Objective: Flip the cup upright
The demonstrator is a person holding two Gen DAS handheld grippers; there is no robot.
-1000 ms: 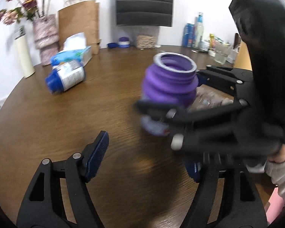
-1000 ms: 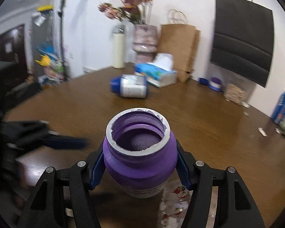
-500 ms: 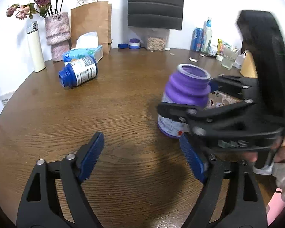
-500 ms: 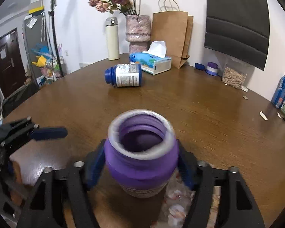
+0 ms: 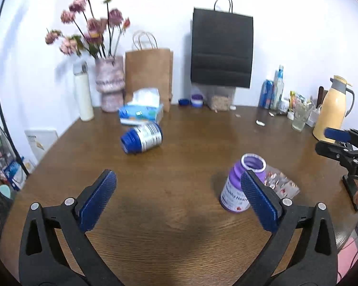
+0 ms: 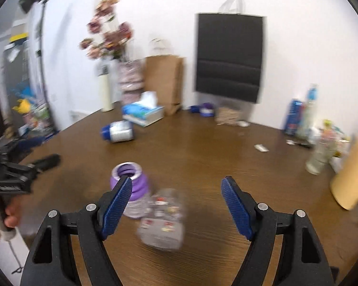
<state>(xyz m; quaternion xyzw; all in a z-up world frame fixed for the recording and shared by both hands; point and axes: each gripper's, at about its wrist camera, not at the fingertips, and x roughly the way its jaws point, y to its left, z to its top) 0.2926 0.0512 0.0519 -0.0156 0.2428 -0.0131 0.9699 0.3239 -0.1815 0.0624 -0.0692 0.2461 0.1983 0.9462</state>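
Note:
The purple cup (image 5: 236, 190) stands upright on the brown table (image 5: 179, 147), mouth up, with a white label low on its side. It also shows in the right wrist view (image 6: 136, 188), blurred. My left gripper (image 5: 179, 197) is open and empty; its right finger overlaps the cup in view. My right gripper (image 6: 176, 202) is open and empty, raised behind the cup, which sits by its left finger. The right gripper shows at the right edge of the left wrist view (image 5: 346, 147).
A clear patterned packet (image 5: 280, 184) lies beside the cup. A blue-capped bottle (image 5: 142, 138) lies on its side further back. A tissue box (image 5: 140, 114), vase (image 5: 109, 83), paper bags, bottles, a glass (image 5: 299, 119) and a yellow jug (image 5: 331, 112) line the far edge.
The right gripper set the cup down upright, opened and pulled back up and away. The left gripper also drew back and tilted up.

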